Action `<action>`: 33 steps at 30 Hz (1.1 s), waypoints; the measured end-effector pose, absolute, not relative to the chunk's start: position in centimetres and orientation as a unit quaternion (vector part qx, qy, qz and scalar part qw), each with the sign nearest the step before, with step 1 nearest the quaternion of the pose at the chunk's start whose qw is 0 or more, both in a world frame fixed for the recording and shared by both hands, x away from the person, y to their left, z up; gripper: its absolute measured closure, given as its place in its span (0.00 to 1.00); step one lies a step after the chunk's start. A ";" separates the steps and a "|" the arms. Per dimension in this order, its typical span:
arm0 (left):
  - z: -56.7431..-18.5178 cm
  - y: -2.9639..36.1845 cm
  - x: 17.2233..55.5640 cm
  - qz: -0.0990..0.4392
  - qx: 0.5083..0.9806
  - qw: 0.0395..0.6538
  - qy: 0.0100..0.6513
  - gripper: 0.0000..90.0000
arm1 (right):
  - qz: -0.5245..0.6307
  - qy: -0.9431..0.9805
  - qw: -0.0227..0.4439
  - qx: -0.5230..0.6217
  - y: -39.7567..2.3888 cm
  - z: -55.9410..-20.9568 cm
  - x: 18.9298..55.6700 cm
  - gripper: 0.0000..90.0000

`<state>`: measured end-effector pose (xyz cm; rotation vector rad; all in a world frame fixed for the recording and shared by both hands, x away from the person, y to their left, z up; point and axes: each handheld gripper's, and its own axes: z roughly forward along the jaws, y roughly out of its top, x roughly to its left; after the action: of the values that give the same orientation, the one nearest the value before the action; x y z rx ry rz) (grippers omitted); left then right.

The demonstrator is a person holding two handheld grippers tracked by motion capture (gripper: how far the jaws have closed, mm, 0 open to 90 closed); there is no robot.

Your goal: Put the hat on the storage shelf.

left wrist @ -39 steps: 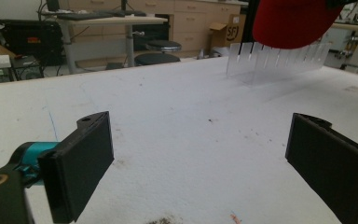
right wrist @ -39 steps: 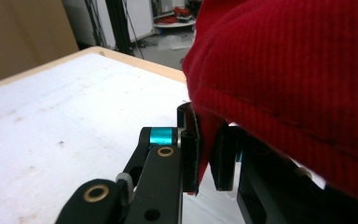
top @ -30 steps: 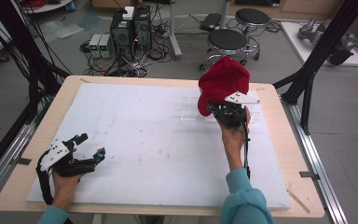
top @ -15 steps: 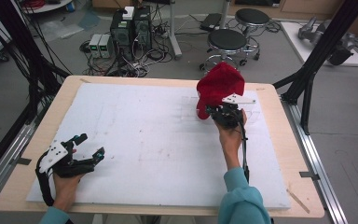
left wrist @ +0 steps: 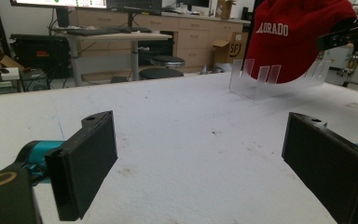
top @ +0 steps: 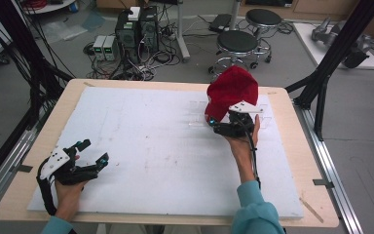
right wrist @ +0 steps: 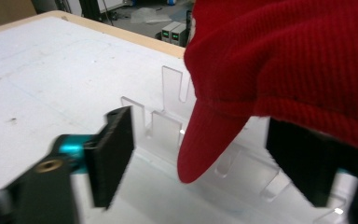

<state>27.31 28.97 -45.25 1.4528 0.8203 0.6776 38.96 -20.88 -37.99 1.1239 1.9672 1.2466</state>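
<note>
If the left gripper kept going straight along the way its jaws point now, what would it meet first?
Nothing nearby: the left gripper points across bare white table surface. Far ahead, somewhat right of centre, are the clear acrylic stand and the red cap; depth is unclear, so it might pass beside them.

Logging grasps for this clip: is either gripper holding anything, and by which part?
The left gripper is open and holds nothing. The red cap hangs at the right gripper, above the clear rack; whether it is gripped, or where, cannot be told.
</note>
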 end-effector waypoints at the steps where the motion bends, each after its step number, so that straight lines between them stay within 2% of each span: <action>1: -45.3 29.0 27.3 0.295 0.632 0.622 0.357 0.12 | 0.467 0.732 0.272 0.415 -21.0 -37.9 38.7 0.18; 3: -45.2 29.0 27.3 0.296 0.634 0.620 0.355 0.12 | 0.463 0.734 0.268 0.418 -21.1 -37.5 38.1 0.13; 9: -45.3 29.1 27.4 0.291 0.628 0.624 0.361 0.12 | 0.486 0.731 0.255 0.406 -22.3 -35.8 35.5 0.13; 17: -45.3 29.1 27.4 0.290 0.626 0.626 0.363 0.12 | 0.526 0.713 0.267 0.378 -24.3 -34.2 31.2 0.13; 21: -45.3 29.1 27.4 0.290 0.625 0.626 0.364 0.12 | 0.539 0.713 0.283 0.348 -25.5 -36.7 27.6 0.13; 26: -45.3 29.1 27.3 0.290 0.629 0.626 0.357 0.12 | 0.560 0.693 0.305 0.336 -25.8 -39.5 25.7 0.13; 29: -45.3 29.1 27.3 0.290 0.630 0.627 0.355 0.11 | 0.557 0.688 0.312 0.345 -25.3 -42.2 25.3 0.13; 33: -45.3 29.0 27.1 0.296 0.629 0.627 0.350 0.11 | 0.542 0.699 0.298 0.359 -24.8 -43.1 25.9 0.13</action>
<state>27.11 29.04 -45.30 1.4426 0.8031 0.6783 25.91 -24.79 -43.14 0.9546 1.8567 1.4395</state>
